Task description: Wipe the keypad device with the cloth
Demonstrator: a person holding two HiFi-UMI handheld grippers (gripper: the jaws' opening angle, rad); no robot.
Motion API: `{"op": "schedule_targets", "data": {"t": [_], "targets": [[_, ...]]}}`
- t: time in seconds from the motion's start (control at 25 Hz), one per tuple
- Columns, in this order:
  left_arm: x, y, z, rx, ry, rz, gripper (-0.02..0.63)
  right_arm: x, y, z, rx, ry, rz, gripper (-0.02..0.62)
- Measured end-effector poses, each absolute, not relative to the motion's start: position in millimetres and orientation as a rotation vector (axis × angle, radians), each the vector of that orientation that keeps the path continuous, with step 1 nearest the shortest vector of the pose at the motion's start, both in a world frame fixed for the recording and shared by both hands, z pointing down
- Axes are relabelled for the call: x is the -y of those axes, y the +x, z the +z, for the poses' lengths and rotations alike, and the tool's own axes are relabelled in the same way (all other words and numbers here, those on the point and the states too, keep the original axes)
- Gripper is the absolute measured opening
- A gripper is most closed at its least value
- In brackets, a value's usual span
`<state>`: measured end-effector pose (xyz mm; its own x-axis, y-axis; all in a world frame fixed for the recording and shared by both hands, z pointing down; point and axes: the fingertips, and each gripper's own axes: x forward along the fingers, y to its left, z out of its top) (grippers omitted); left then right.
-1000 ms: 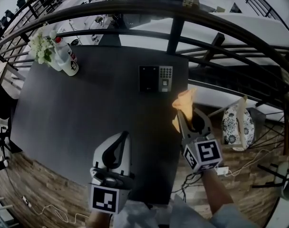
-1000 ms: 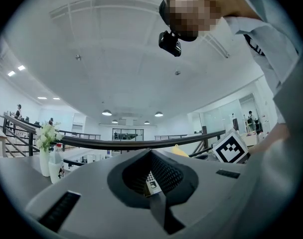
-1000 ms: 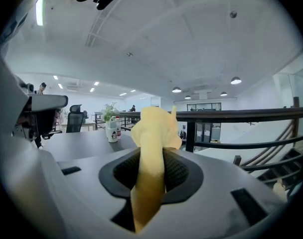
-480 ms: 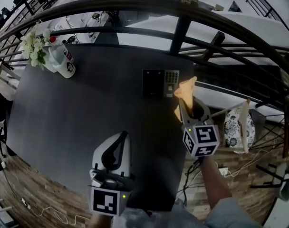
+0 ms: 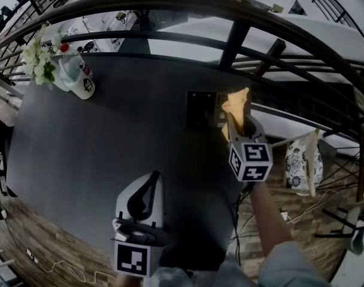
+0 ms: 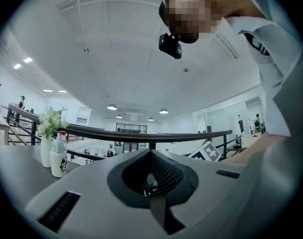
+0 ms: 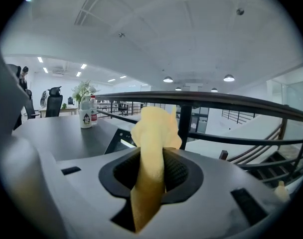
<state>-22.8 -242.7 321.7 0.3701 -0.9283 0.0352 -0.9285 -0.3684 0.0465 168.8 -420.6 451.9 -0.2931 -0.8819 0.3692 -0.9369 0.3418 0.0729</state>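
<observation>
The keypad device (image 5: 200,109), a dark flat panel, lies near the far right edge of the black table (image 5: 110,148); its right part is hidden. My right gripper (image 5: 234,123) is shut on the yellow cloth (image 5: 236,105), which sticks up out of the jaws over the device's right side. In the right gripper view the cloth (image 7: 152,143) fills the jaw gap, and the device (image 7: 117,139) lies just ahead to the left. My left gripper (image 5: 153,178) rests low over the near table, shut with nothing held; its jaws (image 6: 151,156) meet in the left gripper view.
A white bottle (image 5: 81,79) and white flowers (image 5: 39,57) stand at the table's far left corner. A dark metal railing (image 5: 233,37) runs behind and right of the table. A patterned chair (image 5: 303,160) and cables (image 5: 272,214) lie on the floor to the right.
My right gripper has carried the cloth forward, from the table's right edge to over the keypad device's right side. The left gripper has stayed put.
</observation>
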Motion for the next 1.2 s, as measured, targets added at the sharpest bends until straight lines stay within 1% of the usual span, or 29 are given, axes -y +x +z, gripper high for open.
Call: {"op": "schedule_targets", "data": {"t": [0.52, 1.2], "targets": [[251.8, -40.8, 327.8, 1.74, 2.514, 0.0, 0.006, 455.0, 151.9, 471.0, 2.191, 1.615, 0.198, 0.103], [252.1, -54.5, 332.0, 1.768, 2.471, -0.01, 0.008, 445.0, 86.9, 479.4, 2.288, 1.447, 0.172, 0.104]]}}
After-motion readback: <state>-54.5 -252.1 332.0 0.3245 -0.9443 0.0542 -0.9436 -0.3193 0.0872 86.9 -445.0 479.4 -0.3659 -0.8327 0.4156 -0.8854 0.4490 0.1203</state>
